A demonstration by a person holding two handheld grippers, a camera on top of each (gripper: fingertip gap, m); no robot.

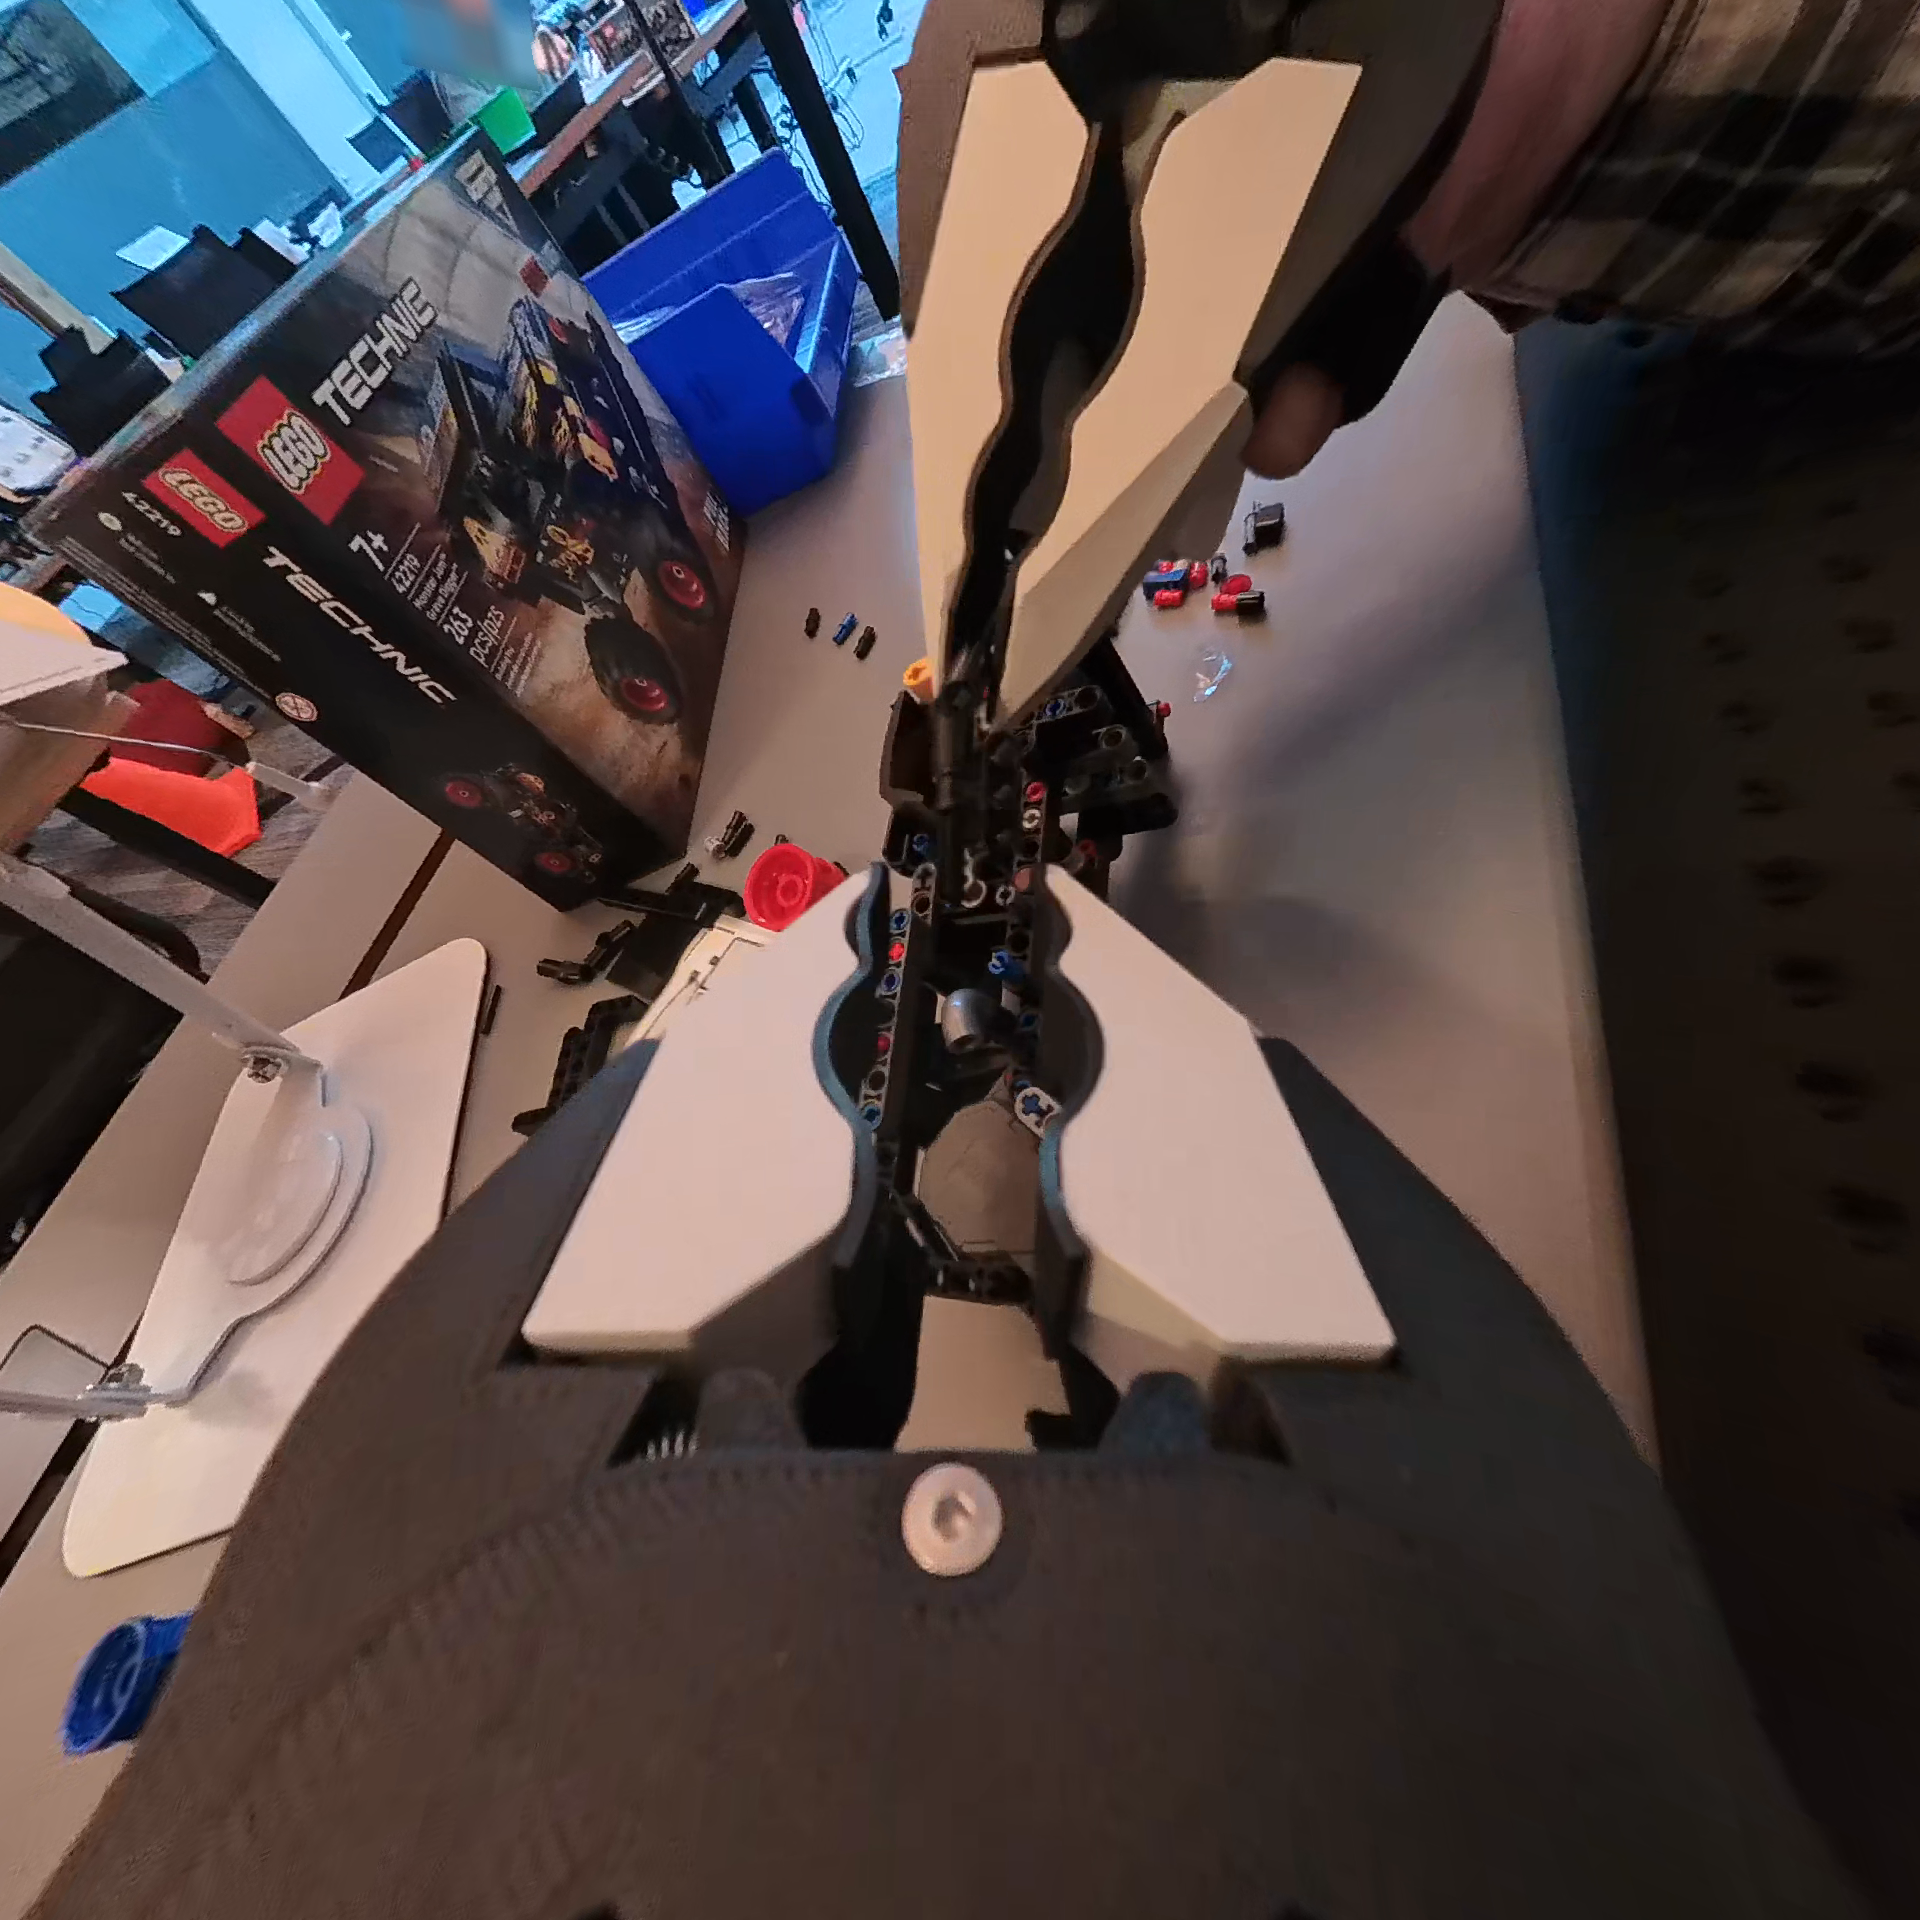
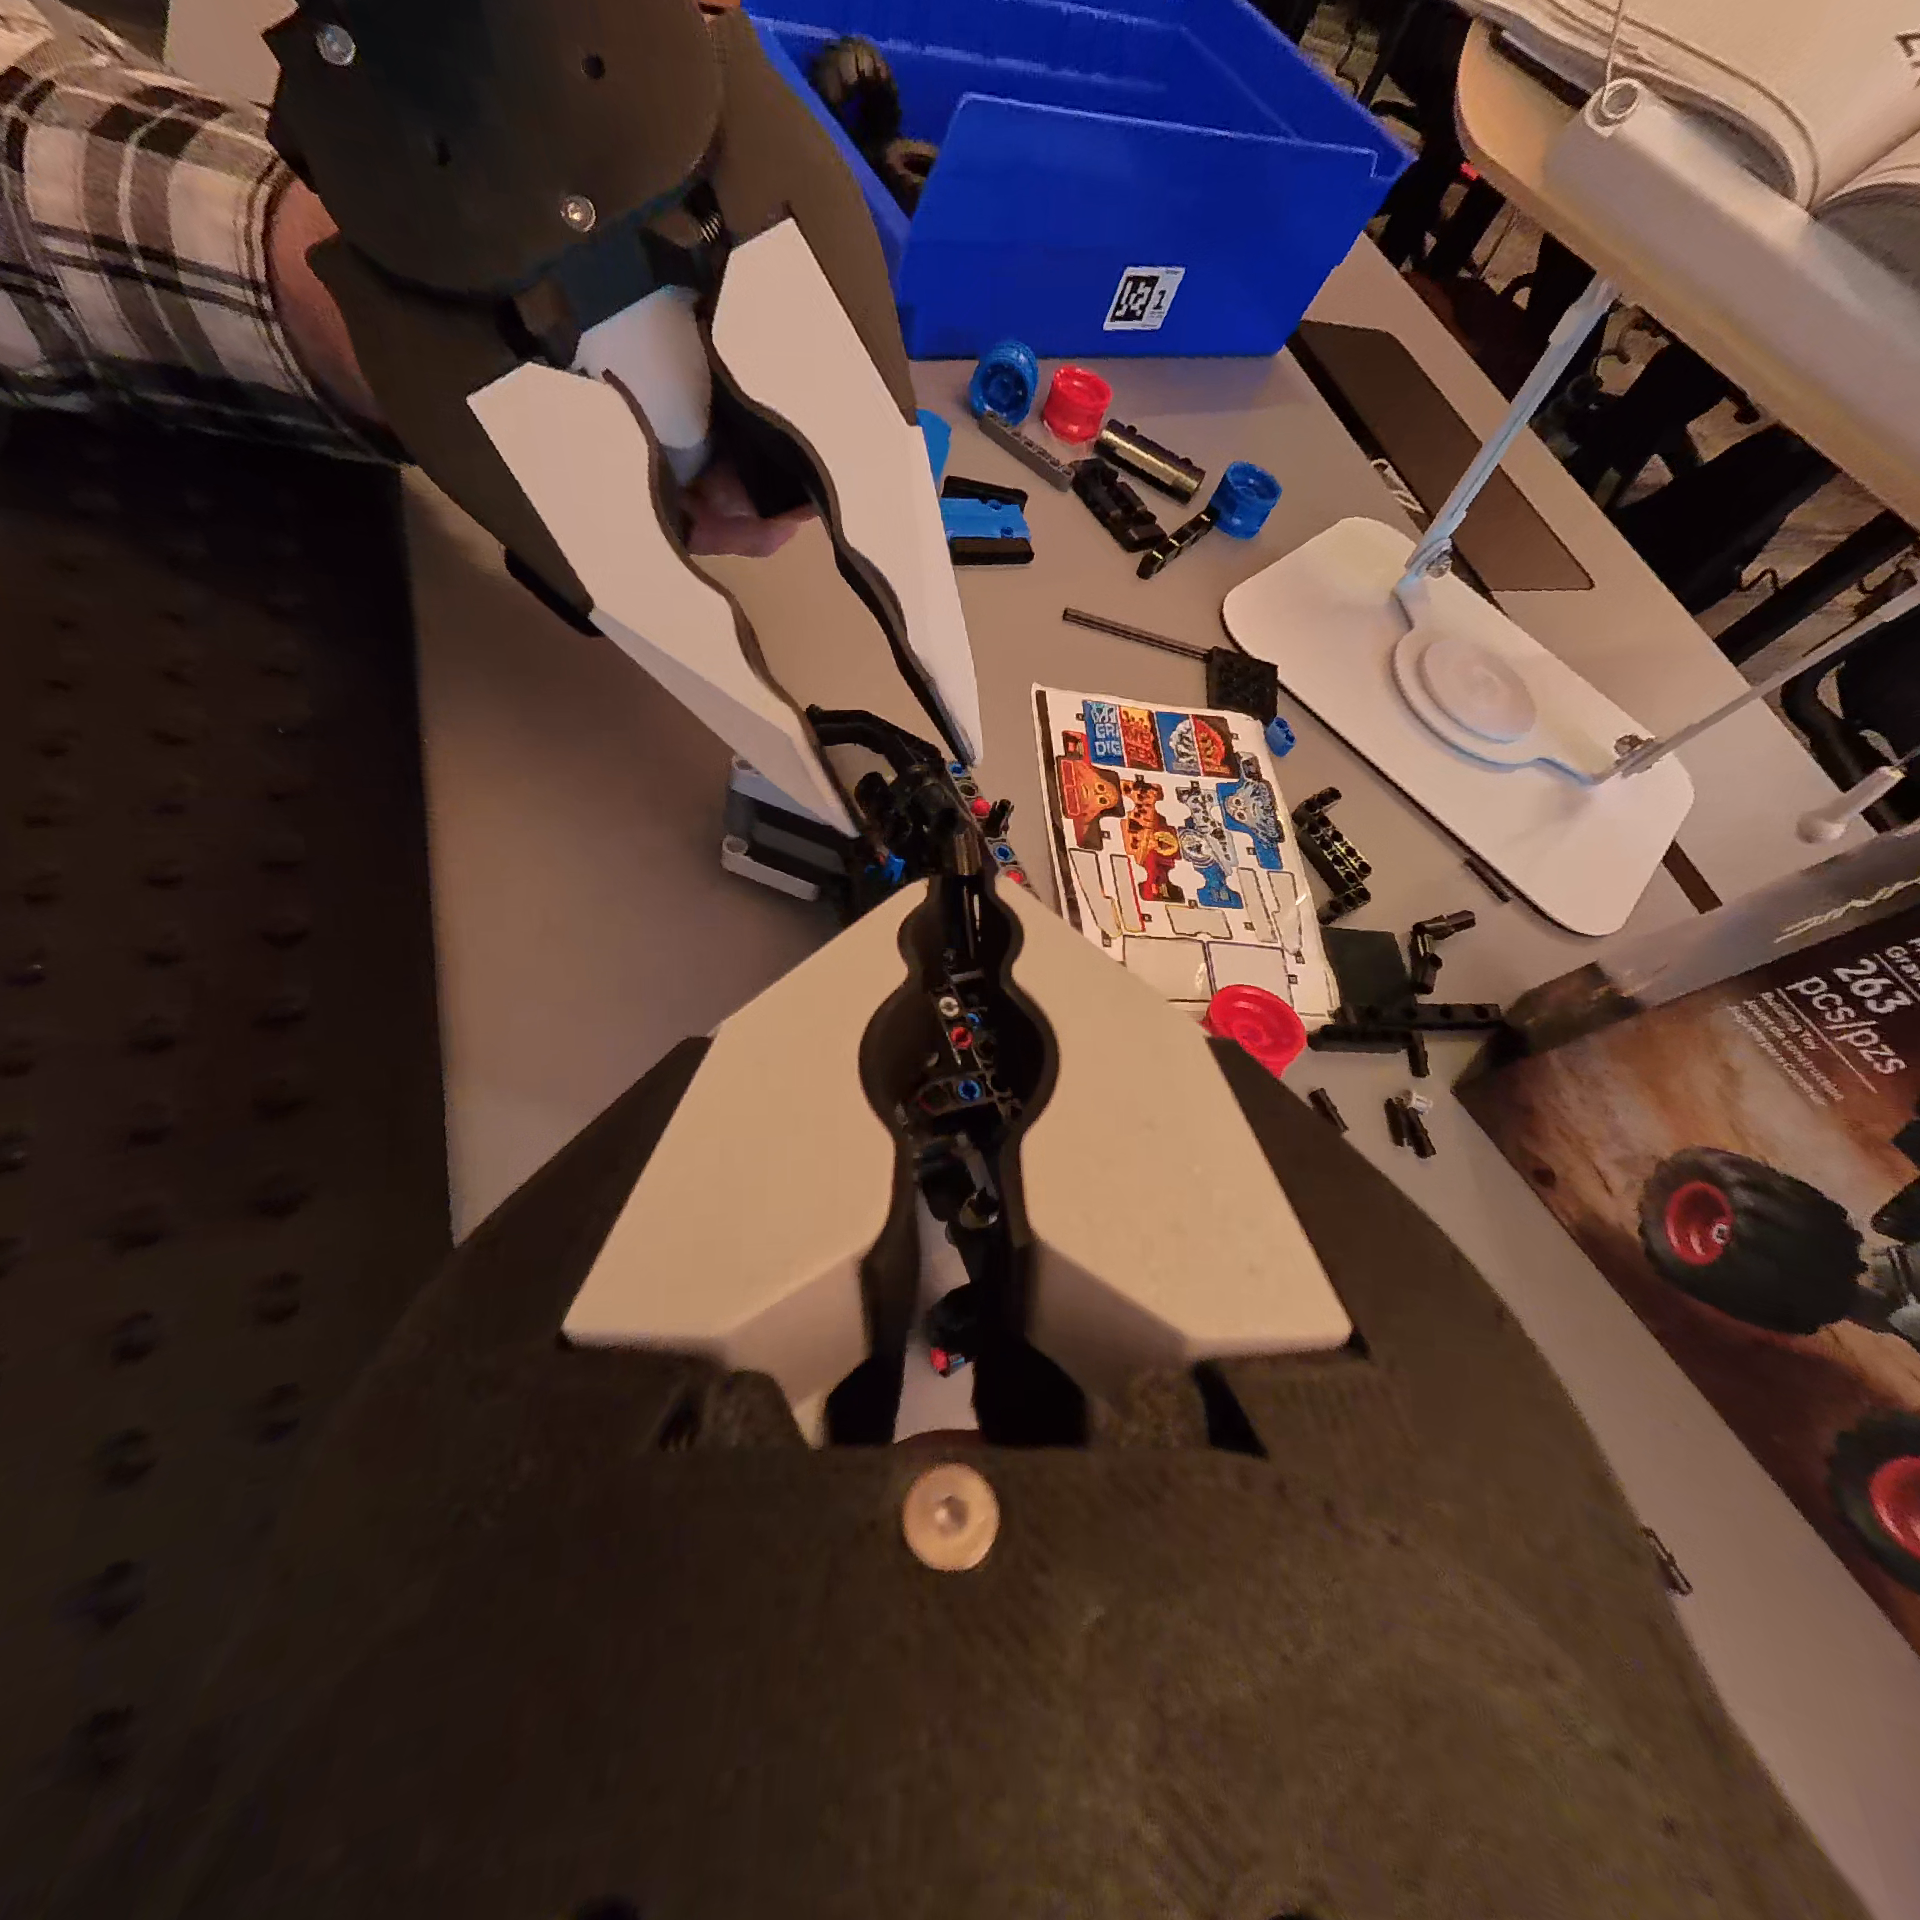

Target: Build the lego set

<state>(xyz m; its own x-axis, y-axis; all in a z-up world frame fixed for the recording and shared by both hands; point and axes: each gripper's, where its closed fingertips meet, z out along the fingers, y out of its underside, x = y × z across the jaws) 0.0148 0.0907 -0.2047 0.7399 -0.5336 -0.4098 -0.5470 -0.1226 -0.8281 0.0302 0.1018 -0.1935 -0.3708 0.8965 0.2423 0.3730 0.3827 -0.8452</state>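
Left gripper [image 1: 961, 904] clamping black chassis [image 1: 977, 997] between jaws | right gripper [image 2: 961, 894] pinching thin black piece [image 2: 956, 862], seating it ahead | next, likely: aligning, pressing home

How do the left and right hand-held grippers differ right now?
The left hand-held gripper has its fingers spread across the width of the black lego frame, while the right hand-held gripper is pinched nearly closed on a thin black part of it. The left grips the frame by its sides, whereas the right reaches in at its end. Both have white fingers with wavy inner edges.
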